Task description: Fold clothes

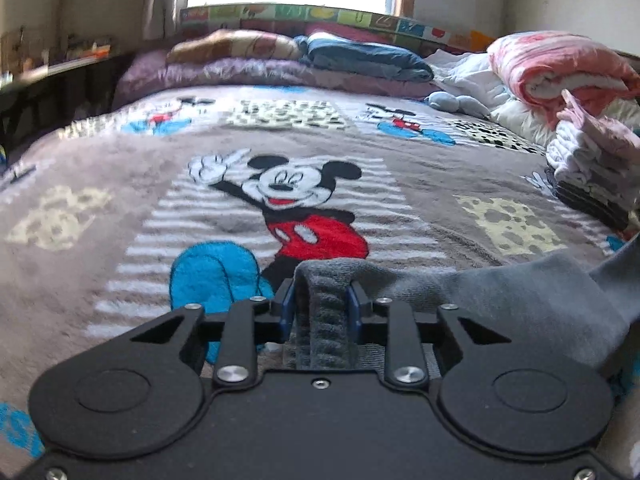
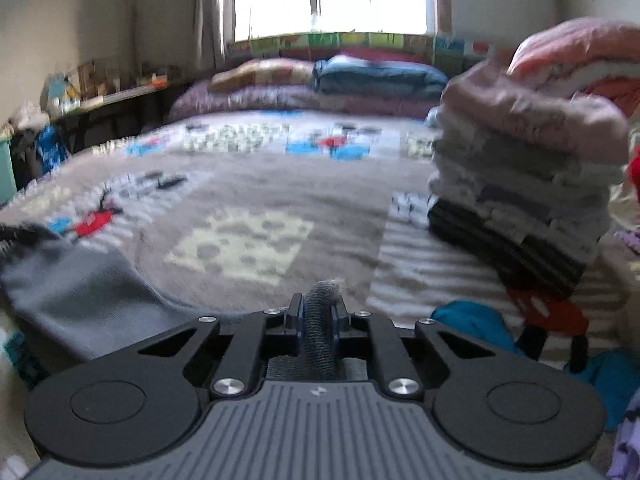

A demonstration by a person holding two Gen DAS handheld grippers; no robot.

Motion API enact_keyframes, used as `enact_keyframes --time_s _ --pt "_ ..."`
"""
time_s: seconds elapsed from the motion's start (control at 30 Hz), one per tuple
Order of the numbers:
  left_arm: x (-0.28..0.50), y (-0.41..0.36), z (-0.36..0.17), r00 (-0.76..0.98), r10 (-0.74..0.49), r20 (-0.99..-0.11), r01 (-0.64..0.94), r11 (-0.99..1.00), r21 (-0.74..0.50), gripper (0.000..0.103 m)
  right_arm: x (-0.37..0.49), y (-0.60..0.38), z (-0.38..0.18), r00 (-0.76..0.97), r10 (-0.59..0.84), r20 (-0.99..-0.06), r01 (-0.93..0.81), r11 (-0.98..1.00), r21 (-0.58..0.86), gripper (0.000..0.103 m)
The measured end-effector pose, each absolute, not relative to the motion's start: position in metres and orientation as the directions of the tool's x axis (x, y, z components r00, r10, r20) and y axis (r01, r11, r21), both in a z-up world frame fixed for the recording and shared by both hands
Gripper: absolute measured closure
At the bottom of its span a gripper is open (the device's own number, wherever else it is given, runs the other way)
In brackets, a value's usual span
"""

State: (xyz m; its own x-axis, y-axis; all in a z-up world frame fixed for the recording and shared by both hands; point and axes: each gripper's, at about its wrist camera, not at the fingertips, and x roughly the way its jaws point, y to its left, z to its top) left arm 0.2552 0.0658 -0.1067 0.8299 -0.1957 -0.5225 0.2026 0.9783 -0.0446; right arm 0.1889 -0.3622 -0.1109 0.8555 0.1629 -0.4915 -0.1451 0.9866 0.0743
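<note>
**Grey garment pinched at both ends over the bed**

The left gripper point(image 1: 322, 300) is clamped on a ribbed edge of the grey garment point(image 1: 520, 300), which bunches up between its pads. From there the cloth runs off to the right, low over the blanket point(image 1: 120, 184). The right gripper point(image 2: 319, 312) is closed on another ribbed edge; in its view the garment point(image 2: 76, 280) stretches away to the left. So its long axis lies between the two grippers. A stack of folded clothes point(image 2: 516, 184) stands on the bed's right side, well apart from the garment.
</note>
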Motion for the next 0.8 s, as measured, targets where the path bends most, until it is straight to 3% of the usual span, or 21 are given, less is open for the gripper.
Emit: enact_keyframes --time_s 0.2,0.4,0.63,0.8 --pt "0.219 0.070 -0.095 0.875 -0.237 -0.422 0.260 0.966 -0.002 0.079 0.148 -0.365 -0.088 0.916 0.167 -0.365 -0.131 0.984 0.122 0.090" --pt "0.169 0.082 -0.092 0.884 -0.274 -0.379 0.304 0.952 0.020 0.079 0.094 -0.377 -0.084 0.952 0.148 -0.267 -0.095 0.975 0.200 0.090" --pt "0.126 0.092 -0.104 0.874 -0.280 -0.397 0.321 0.946 0.039 0.080 0.048 -0.395 -0.104 0.957 0.121 -0.264 -0.020 0.935 0.354 0.090" --pt "0.110 0.094 -0.116 0.861 -0.267 -0.432 0.319 0.947 0.051 0.080 0.030 -0.396 -0.116 0.941 0.126 -0.315 -0.001 0.929 0.370 0.089"
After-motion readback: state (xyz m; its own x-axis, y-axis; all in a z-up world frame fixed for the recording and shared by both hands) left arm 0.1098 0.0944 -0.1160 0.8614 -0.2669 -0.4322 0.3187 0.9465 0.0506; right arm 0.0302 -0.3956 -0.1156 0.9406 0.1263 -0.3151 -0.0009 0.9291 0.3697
